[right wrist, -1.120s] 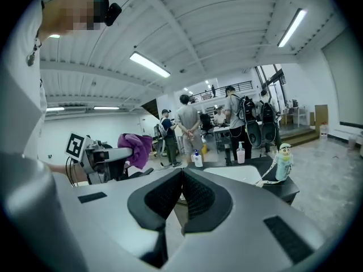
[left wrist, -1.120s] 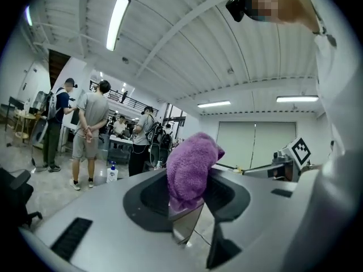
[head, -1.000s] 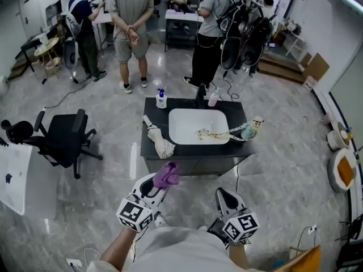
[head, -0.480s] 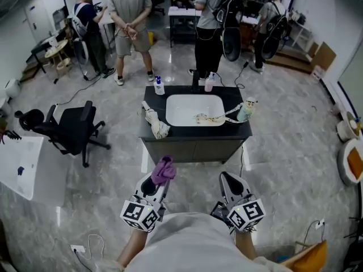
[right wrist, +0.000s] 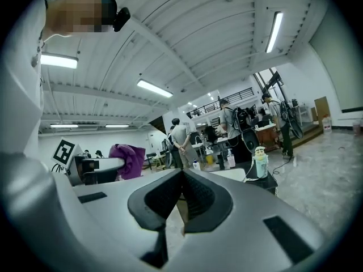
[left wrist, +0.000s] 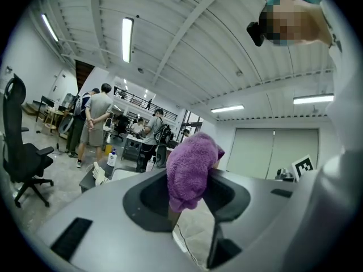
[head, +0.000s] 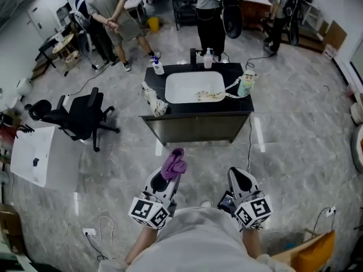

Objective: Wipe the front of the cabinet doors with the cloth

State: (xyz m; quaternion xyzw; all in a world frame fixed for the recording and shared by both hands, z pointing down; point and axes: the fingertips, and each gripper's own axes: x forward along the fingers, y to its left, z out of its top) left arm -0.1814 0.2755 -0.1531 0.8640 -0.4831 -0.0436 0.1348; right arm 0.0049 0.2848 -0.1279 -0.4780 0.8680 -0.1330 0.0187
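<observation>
A purple cloth (head: 173, 163) is bunched between the jaws of my left gripper (head: 171, 172), which is shut on it; in the left gripper view the cloth (left wrist: 191, 169) sticks up from the jaws. My right gripper (head: 242, 179) is shut and holds nothing, its pads (right wrist: 187, 194) pressed together. Both grippers hang low in the head view, well short of the cabinet. The dark cabinet doors (head: 197, 128) face me under a black counter with a white sink (head: 194, 86).
A crumpled white rag (head: 151, 100), spray bottles (head: 156, 67) and a figurine bottle (head: 245, 84) stand on the counter. A black office chair (head: 82, 117) and a white table (head: 34, 154) are at the left. Several people (head: 112, 16) stand behind the counter. Cables (head: 249, 146) trail on the floor.
The view has pulled back from the cabinet: the counter now sits higher and farther in the head view. Both grippers keep the same pose, the left still shut on the cloth.
</observation>
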